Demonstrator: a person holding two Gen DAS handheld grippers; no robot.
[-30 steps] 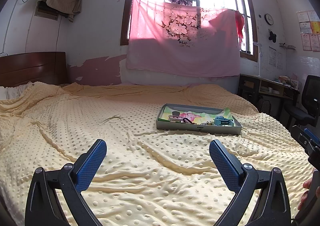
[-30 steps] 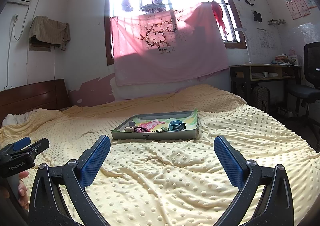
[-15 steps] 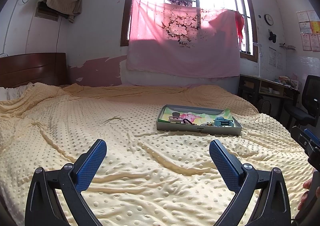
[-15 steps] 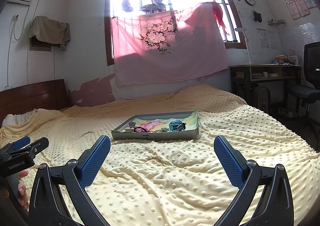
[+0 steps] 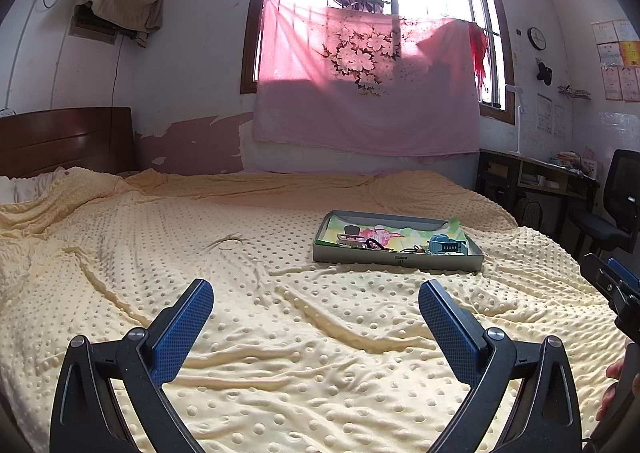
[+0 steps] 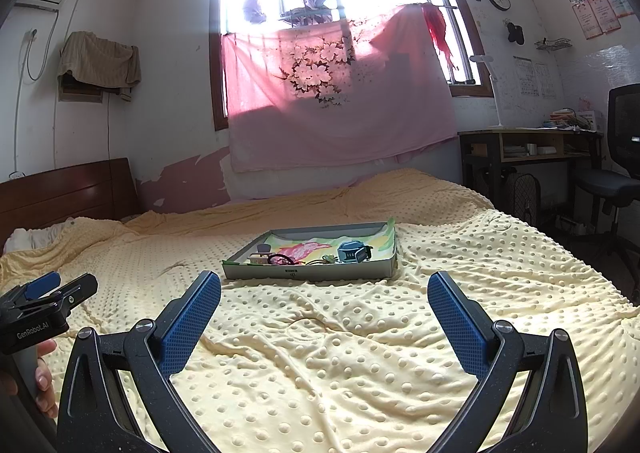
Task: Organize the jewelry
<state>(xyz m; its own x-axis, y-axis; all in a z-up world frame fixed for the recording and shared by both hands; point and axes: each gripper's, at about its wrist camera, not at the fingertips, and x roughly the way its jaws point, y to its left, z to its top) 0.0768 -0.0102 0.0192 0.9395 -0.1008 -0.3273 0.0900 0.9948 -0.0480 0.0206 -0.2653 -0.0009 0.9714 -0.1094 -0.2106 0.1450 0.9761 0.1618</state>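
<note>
The bed (image 5: 280,333) fills your view, its dotted yellow blanket rumpled into soft folds, so it gives anything set on it an uneven footing. That is likely why the small pieces sit in a tray (image 5: 398,260) and not loose on the cloth: its low walls keep them together and stop them sinking into the folds.

From your left claw (image 5: 316,303) the tray lies at about 1 o'clock, well ahead; from your right claw (image 6: 324,293) it is near 12 o'clock, a touch left. Both claws gape wide with nothing between the blue pads, held low over the blanket and well short of the tray. Spread like that, they are ready to close on something small.

Inside the tray, on a flowered lining, the blue watch (image 6: 352,251) rests toward the right end, the largest piece. Left of it is a dark looped band (image 6: 280,259), and at the left end a pale clip-like piece (image 6: 260,251). Between band and watch lies a fine tangle, too small to name.

All the jewelry visible is already in the tray, bunched along its near wall; whether that is sorted or awaiting sorting cannot be told.
</note>
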